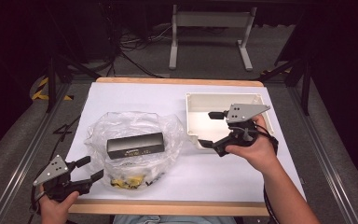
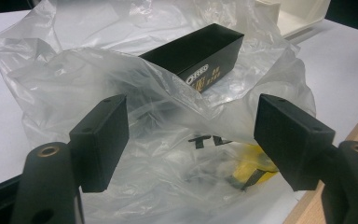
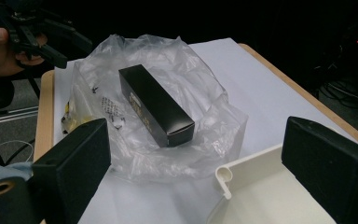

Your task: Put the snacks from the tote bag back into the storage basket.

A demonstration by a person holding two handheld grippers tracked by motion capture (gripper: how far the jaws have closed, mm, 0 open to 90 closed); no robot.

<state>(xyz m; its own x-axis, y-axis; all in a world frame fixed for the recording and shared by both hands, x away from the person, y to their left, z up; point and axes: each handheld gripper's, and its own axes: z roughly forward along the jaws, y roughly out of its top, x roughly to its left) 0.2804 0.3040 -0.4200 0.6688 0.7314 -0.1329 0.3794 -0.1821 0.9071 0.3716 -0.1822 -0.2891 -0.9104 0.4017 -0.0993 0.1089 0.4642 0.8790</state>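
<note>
A long black box (image 1: pixel 135 145) lies on top of a crumpled clear plastic bag (image 1: pixel 121 125) in the middle of the white table. My left gripper (image 1: pixel 92 168) stands open at the table's front left, just short of the bag's near edge. In the left gripper view its jaws frame the bag (image 2: pixel 74 70) and the box (image 2: pixel 196 51), with nothing between them. My right gripper (image 1: pixel 209 129) hangs open over the near left corner of a white tray (image 1: pixel 223 95). The right gripper view looks across the tray's rim (image 3: pixel 242 170) toward the box (image 3: pixel 156 105); its jaws are empty.
Yellow and black print (image 2: pixel 254 163) shows through the bag's near end. The table's wooden front edge (image 1: pixel 168 207) runs just behind my left gripper. Beyond the table stand a white frame leg (image 1: pixel 173 42) and floor cables. The other hand's gripper (image 3: pixel 37 32) sits far left.
</note>
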